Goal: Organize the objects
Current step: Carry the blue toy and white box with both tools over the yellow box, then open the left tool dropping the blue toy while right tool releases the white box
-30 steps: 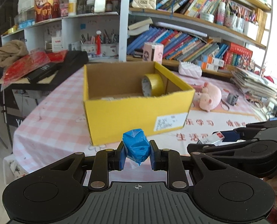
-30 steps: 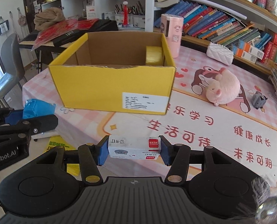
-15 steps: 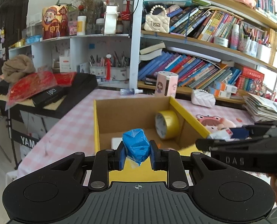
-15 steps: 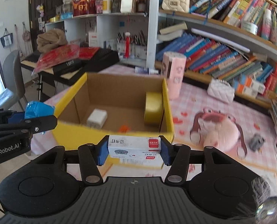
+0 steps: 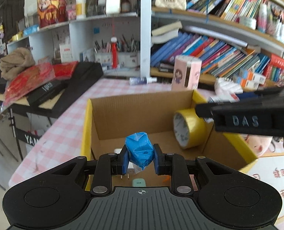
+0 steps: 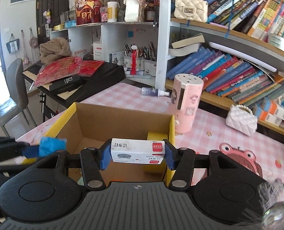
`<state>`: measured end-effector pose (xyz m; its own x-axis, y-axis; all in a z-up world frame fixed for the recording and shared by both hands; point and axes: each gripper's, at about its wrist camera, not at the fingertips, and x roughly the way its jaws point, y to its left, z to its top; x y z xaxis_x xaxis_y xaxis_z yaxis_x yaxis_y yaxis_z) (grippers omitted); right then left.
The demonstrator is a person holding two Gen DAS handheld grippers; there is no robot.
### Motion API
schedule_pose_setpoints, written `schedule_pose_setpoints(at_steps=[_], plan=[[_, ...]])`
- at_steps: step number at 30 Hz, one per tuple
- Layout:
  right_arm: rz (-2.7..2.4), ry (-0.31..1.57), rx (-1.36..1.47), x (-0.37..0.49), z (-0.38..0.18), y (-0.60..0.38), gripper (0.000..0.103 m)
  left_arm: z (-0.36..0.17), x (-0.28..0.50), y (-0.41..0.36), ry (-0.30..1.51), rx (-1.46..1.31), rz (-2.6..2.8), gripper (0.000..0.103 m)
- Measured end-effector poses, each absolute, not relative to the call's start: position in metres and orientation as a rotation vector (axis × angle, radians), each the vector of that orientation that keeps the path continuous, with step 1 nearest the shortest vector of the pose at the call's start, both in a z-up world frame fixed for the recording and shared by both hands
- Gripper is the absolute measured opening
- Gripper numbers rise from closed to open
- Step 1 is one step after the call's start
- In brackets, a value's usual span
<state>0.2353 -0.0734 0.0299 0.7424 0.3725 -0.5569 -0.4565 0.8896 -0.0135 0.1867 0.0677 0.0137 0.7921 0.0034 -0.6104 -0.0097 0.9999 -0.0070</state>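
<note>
My left gripper is shut on a crumpled blue wad and hangs over the open yellow cardboard box. Inside the box a yellow tape roll leans at the right wall; a white plug and a small mint item lie on its floor. My right gripper is shut on a white staple box above the same yellow box, near its right wall. In the right wrist view the blue wad shows at the left; in the left wrist view the right gripper reaches in from the right.
The box stands on a pink checked tablecloth. Behind it are a pink cylinder, a small spray bottle and a white quilted purse. Full bookshelves rise behind; a black keyboard with red packets stands left, and a grey chair stands further left.
Both grippers moved forward from the table's front edge to above the box's opening, each keeping its object. The box interior now fills the lower middle of both views.
</note>
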Motion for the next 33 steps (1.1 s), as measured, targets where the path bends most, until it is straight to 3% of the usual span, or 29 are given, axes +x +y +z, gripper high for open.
schedule_pose_setpoints(at_steps=[27,29,31,33], plan=[[0.682,0.754,-0.38,0.323,-0.031,0.007,0.052,-0.034,0.237,0.06,0.899,-0.003,0.054,0.027],[0.7,0.77,-0.383,0.324,-0.032,0.01,0.052,-0.034,0.236,0.059,0.892,-0.004,0.063,0.032],[0.713,0.782,-0.396,0.325,-0.033,0.012,0.052,-0.032,0.234,0.06,0.881,-0.009,0.069,0.051],[0.714,0.802,-0.402,0.327,-0.035,0.014,0.052,-0.03,0.231,0.06,0.868,-0.009,0.075,0.056]])
